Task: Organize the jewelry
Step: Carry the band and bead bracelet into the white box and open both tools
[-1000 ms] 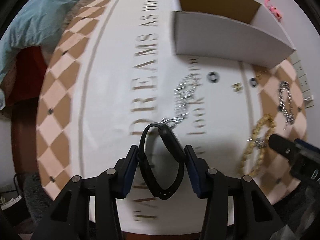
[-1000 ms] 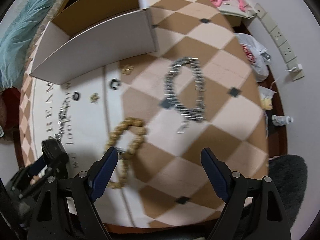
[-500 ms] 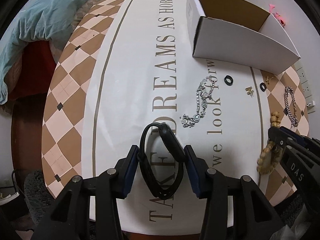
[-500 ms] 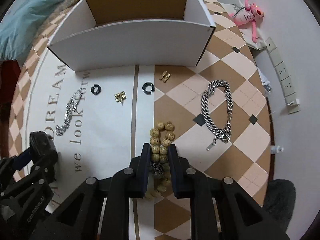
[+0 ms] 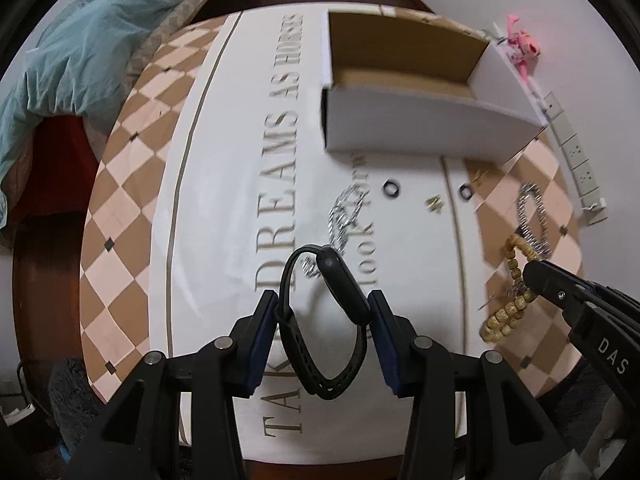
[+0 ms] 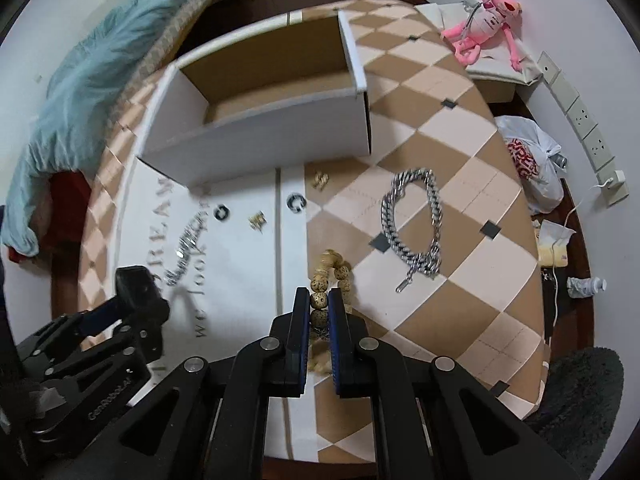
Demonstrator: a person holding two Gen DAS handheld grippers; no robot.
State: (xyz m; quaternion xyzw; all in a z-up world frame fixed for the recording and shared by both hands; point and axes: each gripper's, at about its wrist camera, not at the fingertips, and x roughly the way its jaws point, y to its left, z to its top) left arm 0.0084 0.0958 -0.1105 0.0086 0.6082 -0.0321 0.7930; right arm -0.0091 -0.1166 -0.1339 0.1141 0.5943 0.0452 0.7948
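Since half a second ago, both of my views have shifted a little toward the white box (image 6: 260,136), and the beaded bracelet (image 6: 326,280) now looks lifted at its near end, the far loop of it trailing onto the tablecloth (image 6: 440,320).

My right gripper (image 6: 319,304) has its fingers drawn in almost together, pinched on a bead of the beaded bracelet; more beads show in the gap behind. From the left wrist view the same bracelet hangs from that gripper near the table's right edge.

My left gripper (image 5: 323,312) is partly closed, its blue pads pressing either side of a black wristband (image 5: 324,320), which stands up as a loop between them, over the lettered white middle of the cloth toward the near edge.

On the cloth ahead lie a thin silver chain (image 6: 188,244), two black rings (image 6: 221,213) (image 6: 296,203) and two small gold pieces (image 6: 257,221) (image 6: 320,179), all in a loose row just in front of the box. A heavy silver link chain (image 6: 416,224) lies on the checkered part toward the right edge, well apart from the beads. The box stands open at the far side of the table. Off the table, a pink plush toy (image 6: 484,16) lies by the wall.
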